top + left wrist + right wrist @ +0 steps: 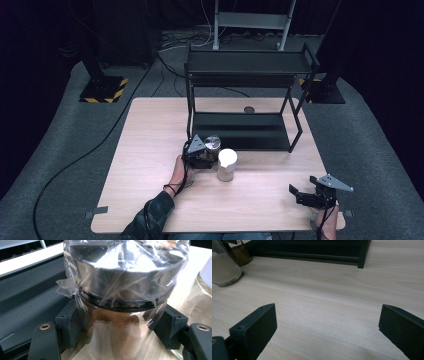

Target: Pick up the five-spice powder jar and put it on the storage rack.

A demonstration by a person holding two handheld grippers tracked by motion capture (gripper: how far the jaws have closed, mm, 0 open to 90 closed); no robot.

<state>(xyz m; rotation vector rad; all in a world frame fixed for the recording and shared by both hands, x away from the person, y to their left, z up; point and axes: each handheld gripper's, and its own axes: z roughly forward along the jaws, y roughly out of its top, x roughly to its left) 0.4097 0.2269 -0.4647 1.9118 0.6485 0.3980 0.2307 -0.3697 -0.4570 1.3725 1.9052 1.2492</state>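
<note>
A glass jar of brown powder (117,327) with a silver lid under clear plastic wrap stands on the table just in front of the black rack. My left gripper (117,330) is shut on it, one pad against each side of the glass below the lid. From above, that jar (212,144) shows beside the left gripper (209,152). A second jar (227,165), white-lidded and filled with pale powder, stands close to its right. My right gripper (299,193) rests open near the table's front right corner, and only bare wood lies between its jaws (327,332).
A black two-tier rack (292,135) stands at the back middle of the table, its lower shelf (27,292) right behind the held jar. A small round disc (249,109) lies behind the rack. The pale jar (222,270) and rack base (312,253) lie ahead of the right gripper.
</note>
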